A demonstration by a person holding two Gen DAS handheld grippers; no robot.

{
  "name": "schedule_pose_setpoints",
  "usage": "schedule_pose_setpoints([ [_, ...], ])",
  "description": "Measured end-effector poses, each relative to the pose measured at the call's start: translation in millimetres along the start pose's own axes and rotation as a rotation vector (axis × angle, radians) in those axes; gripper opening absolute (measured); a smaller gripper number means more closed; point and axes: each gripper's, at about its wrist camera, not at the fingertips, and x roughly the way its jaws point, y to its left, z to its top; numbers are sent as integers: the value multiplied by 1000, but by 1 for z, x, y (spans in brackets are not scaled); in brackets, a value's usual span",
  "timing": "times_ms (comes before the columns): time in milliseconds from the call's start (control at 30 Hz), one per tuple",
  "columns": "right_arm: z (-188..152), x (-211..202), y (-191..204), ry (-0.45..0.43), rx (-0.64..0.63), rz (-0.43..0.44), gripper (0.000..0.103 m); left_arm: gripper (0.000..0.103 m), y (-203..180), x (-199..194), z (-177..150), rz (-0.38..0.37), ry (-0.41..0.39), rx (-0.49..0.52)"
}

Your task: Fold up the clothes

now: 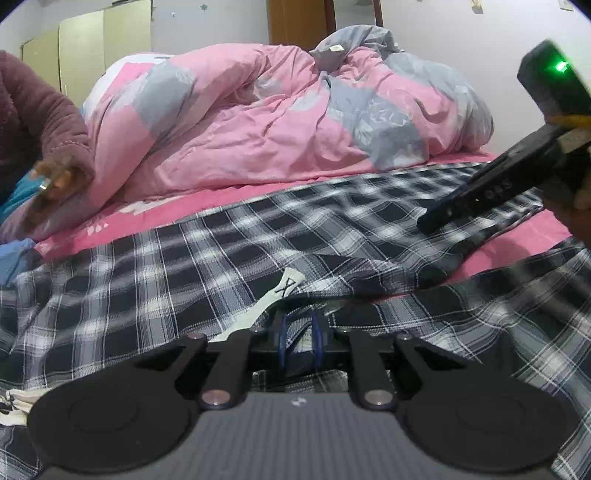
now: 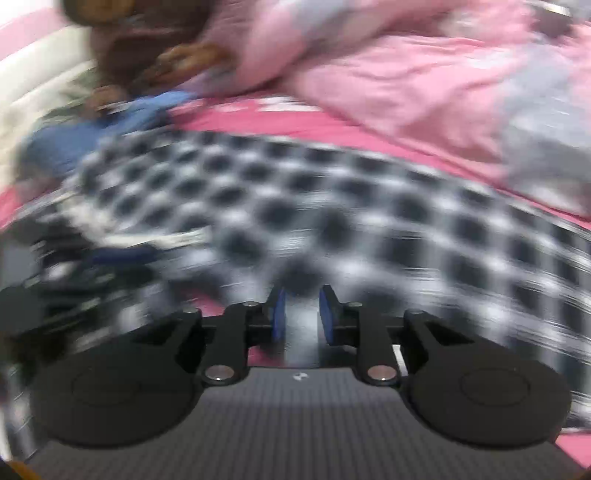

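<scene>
A crumpled pink and grey duvet [image 1: 280, 118] lies heaped on the pink bedsheet [image 1: 155, 210]. Behind the duvet stand cream wardrobe doors [image 1: 85, 51] and a brown wooden door [image 1: 301, 22]. Beside the duvet's left end lies blue cloth [image 1: 14, 258].

A bedroom in someone's home, with an unmade bed in the middle of it.

A bed [image 1: 258, 194] with a bright pink sheet fills the centre of the frame, and a rumpled pink and grey duvet [image 1: 280, 110] is heaped along its far side. A black and white checked garment [image 1: 207, 258] lies spread over the sheet in the lower half. Behind the bed, in the upper left, stand pale cream wardrobe doors [image 1: 85, 51] against a white wall [image 1: 436, 40], and a brown wooden door [image 1: 301, 22] shows at the top centre. At the left edge a person's plush maroon sleeve [image 1: 40, 122] reaches in over the bedding.
</scene>
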Motion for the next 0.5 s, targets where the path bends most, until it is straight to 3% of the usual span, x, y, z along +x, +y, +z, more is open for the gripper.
schedule_pose_setpoints([
  [133, -7, 20, -23, 62, -1, -159, 23, 18, 6, 2, -1, -9, 16, -36],
  [333, -25, -14, -37, 103, 99, -132, 23, 18, 8, 4, -1, -16, 23, -46],
  [500, -11, -29, -78, 4, 190, -218, 23, 27, 8, 2, -2, -18, 19, -43],
])
